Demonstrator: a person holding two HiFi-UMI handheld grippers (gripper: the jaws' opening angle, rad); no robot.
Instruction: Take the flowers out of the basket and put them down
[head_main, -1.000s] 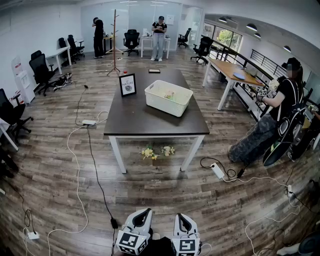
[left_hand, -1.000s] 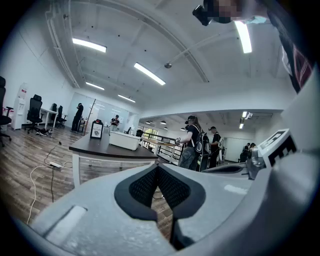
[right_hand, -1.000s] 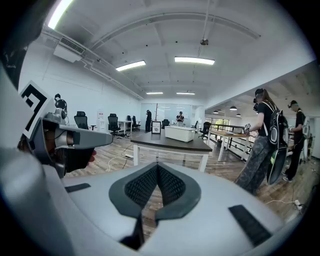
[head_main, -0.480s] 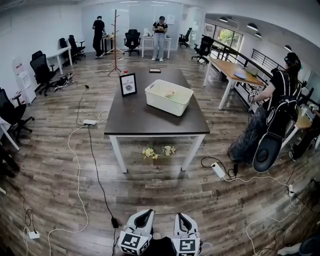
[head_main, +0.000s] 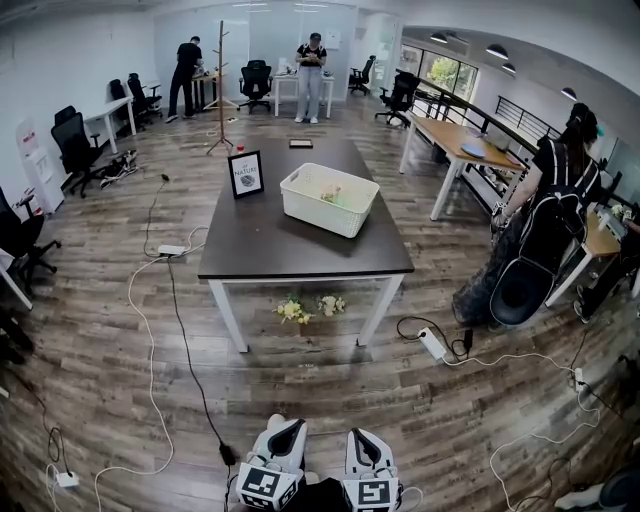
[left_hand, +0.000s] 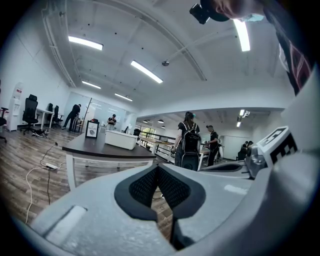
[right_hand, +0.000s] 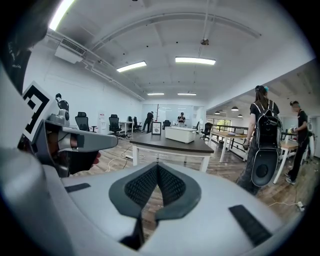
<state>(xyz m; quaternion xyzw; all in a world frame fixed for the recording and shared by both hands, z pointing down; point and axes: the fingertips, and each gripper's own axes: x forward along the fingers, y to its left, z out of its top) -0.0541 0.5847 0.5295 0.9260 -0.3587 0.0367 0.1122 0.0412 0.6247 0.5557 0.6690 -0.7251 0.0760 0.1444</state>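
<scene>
A white basket (head_main: 330, 200) stands on the dark table (head_main: 270, 255) several steps ahead of me, with flowers (head_main: 333, 191) showing inside it. Two small bunches of flowers (head_main: 292, 311) lie on the floor under the table. My left gripper (head_main: 289, 429) and right gripper (head_main: 360, 437) hang low at the bottom of the head view, far from the table. In the left gripper view the left gripper (left_hand: 158, 168) has its pads pressed together with nothing between them. The right gripper (right_hand: 157, 168) is likewise shut and empty, with the table (right_hand: 170, 145) and basket (right_hand: 179, 134) straight ahead.
A framed sign (head_main: 246, 173) stands on the table left of the basket. Cables (head_main: 150, 330) and a power strip (head_main: 433, 343) lie on the wooden floor. A person with a backpack (head_main: 545, 235) stands to the right. Desks, chairs and a coat stand (head_main: 220, 90) line the room.
The person on the right has risen from a crouch and turned away. My view has shifted slightly towards the table. Both grippers stay low and shut.
</scene>
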